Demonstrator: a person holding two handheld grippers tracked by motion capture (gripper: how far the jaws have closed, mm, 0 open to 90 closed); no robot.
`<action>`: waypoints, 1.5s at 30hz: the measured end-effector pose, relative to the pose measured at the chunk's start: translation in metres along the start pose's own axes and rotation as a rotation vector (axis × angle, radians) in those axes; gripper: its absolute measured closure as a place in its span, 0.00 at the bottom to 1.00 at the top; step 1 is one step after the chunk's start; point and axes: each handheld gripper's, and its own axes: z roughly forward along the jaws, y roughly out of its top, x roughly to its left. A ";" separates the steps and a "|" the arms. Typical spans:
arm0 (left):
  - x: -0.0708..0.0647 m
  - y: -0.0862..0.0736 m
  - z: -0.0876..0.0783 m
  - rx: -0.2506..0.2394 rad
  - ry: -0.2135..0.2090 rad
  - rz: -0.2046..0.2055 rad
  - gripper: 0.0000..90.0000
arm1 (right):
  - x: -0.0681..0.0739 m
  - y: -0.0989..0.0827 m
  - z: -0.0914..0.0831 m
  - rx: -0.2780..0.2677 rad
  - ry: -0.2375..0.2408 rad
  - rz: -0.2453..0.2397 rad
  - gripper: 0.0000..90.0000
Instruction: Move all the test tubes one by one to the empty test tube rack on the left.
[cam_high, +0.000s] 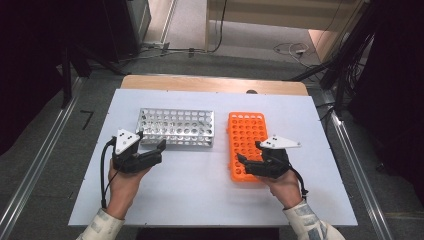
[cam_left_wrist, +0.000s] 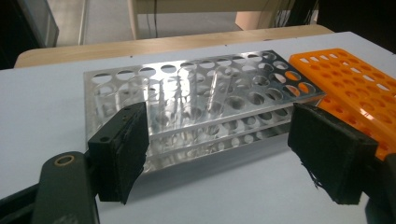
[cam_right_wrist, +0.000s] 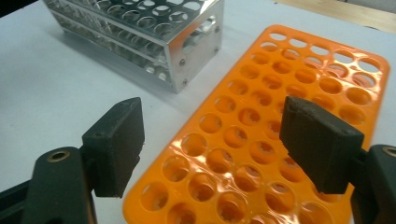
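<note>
Looking down, I see both racks flat on the white table (cam_high: 200, 200), so the work seems barely begun. My left gripper (cam_left_wrist: 215, 154) has its jaws open, just in front of the silver rack (cam_left_wrist: 196, 93); nothing is pinched. My right gripper (cam_right_wrist: 210, 149) hangs open over the orange rack (cam_right_wrist: 289, 107). One rack is shiny metal, one smooth plastic, both full of round holes.

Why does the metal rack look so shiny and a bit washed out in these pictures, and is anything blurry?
High view: the metal rack glares white and the room's sides fall dark. Left gripper view: reflections muddle the rack's holes, and the near black pads look soft. Right gripper view: the orange rack shows glossy highlights.
</note>
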 end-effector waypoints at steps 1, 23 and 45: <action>0.001 -0.002 -0.002 -0.004 0.009 -0.004 0.23 | -0.002 -0.001 -0.002 -0.003 -0.003 0.005 0.23; 0.025 -0.030 -0.020 0.033 0.096 -0.003 0.21 | -0.049 -0.038 -0.038 -0.064 -0.100 0.077 0.23; 0.048 -0.044 -0.030 0.055 0.179 -0.030 0.21 | -0.094 -0.074 -0.070 -0.077 -0.244 0.146 0.21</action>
